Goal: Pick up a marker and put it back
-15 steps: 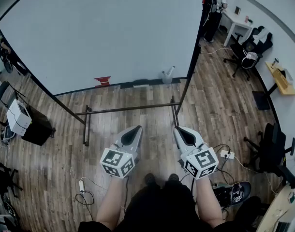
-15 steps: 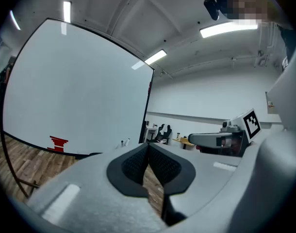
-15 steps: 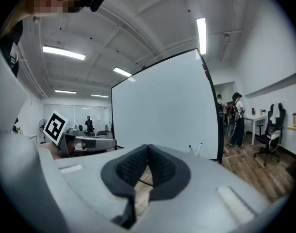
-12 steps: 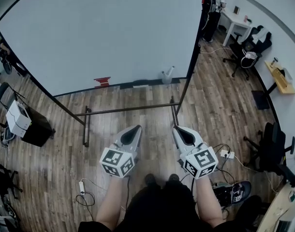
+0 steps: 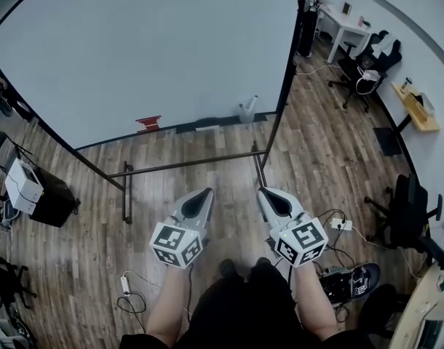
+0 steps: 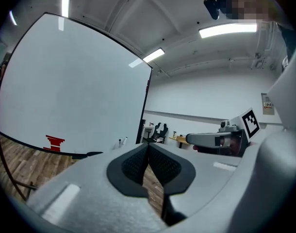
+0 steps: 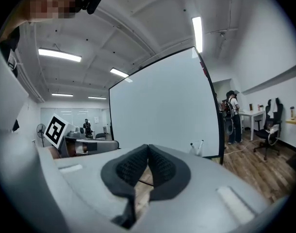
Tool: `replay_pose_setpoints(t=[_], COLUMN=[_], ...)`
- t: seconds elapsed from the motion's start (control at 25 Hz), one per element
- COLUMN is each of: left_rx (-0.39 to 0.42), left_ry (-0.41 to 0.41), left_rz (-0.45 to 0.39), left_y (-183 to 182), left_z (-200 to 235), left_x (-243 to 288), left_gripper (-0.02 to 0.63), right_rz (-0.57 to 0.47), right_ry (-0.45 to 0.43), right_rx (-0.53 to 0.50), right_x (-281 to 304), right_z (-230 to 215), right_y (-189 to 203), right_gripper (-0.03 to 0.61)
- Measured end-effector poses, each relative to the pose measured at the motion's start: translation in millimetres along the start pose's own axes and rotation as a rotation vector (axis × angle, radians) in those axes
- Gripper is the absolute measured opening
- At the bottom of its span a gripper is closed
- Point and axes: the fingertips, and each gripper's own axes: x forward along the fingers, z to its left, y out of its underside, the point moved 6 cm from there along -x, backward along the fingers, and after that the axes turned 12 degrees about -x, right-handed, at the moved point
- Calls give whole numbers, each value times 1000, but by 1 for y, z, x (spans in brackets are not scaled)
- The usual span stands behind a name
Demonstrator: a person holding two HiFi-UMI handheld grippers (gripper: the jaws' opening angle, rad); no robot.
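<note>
Both grippers are held low in front of the person, over wood floor, side by side but apart, noses twd the whiteboard.

L: left gripper, fingers pressed together tip to tip, nothing btwn them.
R: right gripper, fingers also together, nothing btwn them.

Marker: well away from both grippers, at the board's lower right corner by the black frame post. It stands tilted in a clear cup w/ at least one more like it. Looks thin and pale w/ a darker tip, too small to tell colour or cap. Right gripper view shows two sticks poking out of the cup, leaning apart. A red block sits further left along the board's bottom ledge, not near the cup.
</note>
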Motion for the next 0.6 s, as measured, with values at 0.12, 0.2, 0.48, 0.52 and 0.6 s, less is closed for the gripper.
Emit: replay_pose_setpoints(t=[0.12, 0.2, 0.48, 0.52, 0.6], left_rx=[9, 2, -29, -29, -23], left_ry=[9, 12, 30, 30, 26], left_rz=[33, 49, 55, 60, 75], left_y=[5, 9, 14, 14, 14], left_z=[0, -1, 2, 4, 6], left_x=[5, 7, 28, 33, 42], left_gripper=[11, 11, 11, 11, 11], right_rz=[9, 14, 27, 31, 37], right_ry=[11, 11, 11, 9, -4], right_rx=[0, 10, 22, 26, 47], right_x=[-1, -2, 10, 13, 20], right_z=[0, 0, -16, -19, -27], right_y=[3, 5, 11, 12, 14], right_gripper=[3, 3, 3, 3, 3])
